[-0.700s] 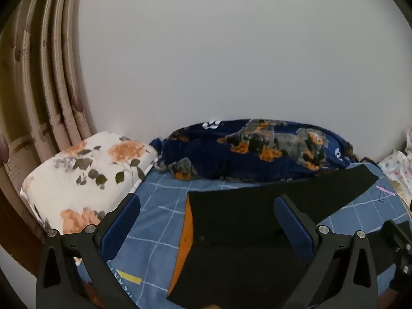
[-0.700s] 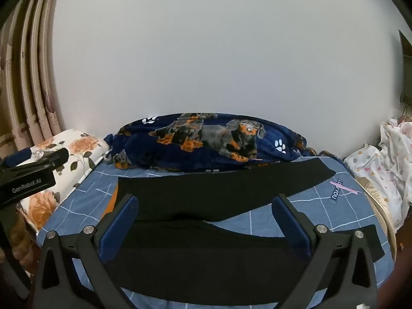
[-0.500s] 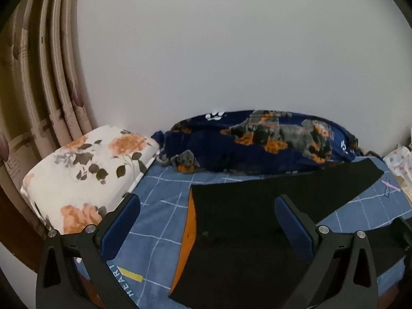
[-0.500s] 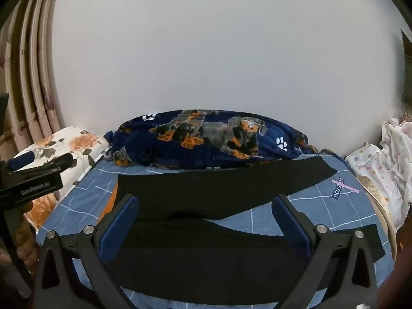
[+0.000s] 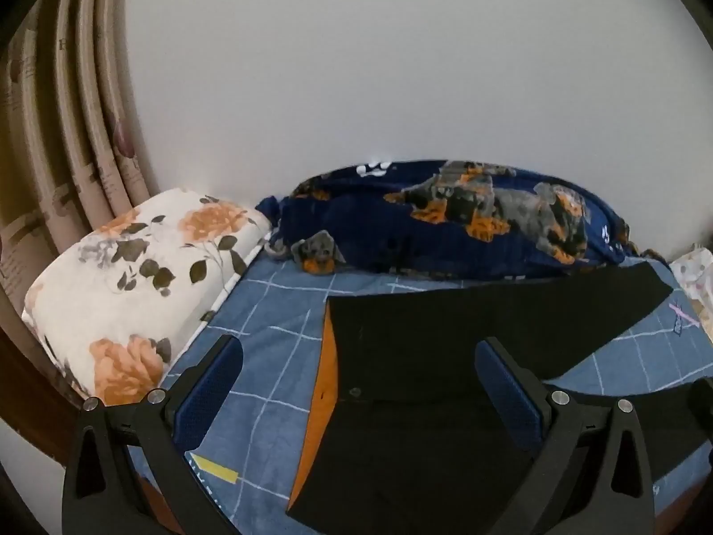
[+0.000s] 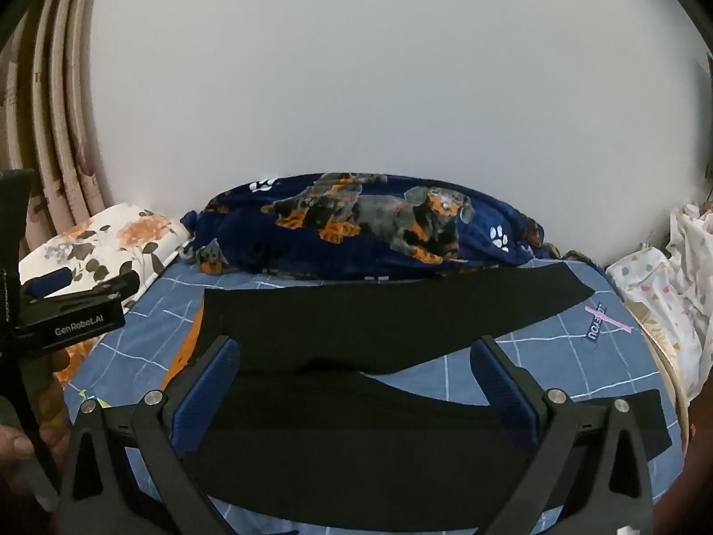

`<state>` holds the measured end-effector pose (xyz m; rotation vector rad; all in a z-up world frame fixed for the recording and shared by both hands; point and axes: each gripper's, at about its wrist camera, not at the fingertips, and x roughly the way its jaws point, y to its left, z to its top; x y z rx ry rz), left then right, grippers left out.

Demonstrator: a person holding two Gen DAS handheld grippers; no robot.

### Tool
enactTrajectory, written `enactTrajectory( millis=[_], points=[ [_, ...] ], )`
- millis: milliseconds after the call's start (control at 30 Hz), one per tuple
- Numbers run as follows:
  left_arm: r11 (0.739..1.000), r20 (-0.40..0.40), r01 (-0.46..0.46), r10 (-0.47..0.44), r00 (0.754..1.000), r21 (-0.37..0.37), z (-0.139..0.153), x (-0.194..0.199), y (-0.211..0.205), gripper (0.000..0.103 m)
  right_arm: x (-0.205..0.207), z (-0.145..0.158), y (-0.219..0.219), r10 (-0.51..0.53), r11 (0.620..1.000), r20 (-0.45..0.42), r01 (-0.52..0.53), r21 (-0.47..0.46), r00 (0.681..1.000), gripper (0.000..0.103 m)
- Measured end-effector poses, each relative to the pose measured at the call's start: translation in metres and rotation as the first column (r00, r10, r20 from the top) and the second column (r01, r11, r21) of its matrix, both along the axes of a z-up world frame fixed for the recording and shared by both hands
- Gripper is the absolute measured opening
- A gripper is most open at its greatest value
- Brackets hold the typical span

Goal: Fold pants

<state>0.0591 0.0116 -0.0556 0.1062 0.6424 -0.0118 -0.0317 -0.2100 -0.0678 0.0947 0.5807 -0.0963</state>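
Black pants are spread flat on the bed, legs toward 3 o'clock. Fingers of left gripper and right gripper are held wide, empty.

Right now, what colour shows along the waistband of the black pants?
Orange, a strip along the waistband of the pants; clearest in the left wrist view.

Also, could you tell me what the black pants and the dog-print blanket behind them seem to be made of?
The pants look like matte woven cloth, lying flat with crisp edges, orange lining showing at the waist. The blanket looks like plush fleece, soft and bunched; neither fibre can be confirmed.
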Motion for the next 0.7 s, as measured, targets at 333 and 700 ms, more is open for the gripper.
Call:
enactTrajectory(
  millis=[333,700],
  points=[
    [1.0,-0.045,0.016,-0.015,0.999,0.019,-0.018,0.025,-0.003,0.103,0.022,-0.012,-0.002,0.007,1.0,-0.044,-0.006,0.009,0.999,0.103],
    [0.984,-0.181,0.139,-0.158,0.971,-0.114,-0.055,0.069,0.016,0.103,0.047,-0.038,-0.01,0.015,0.998,-0.109,-0.009,0.062,0.994,0.103]
  ],
)
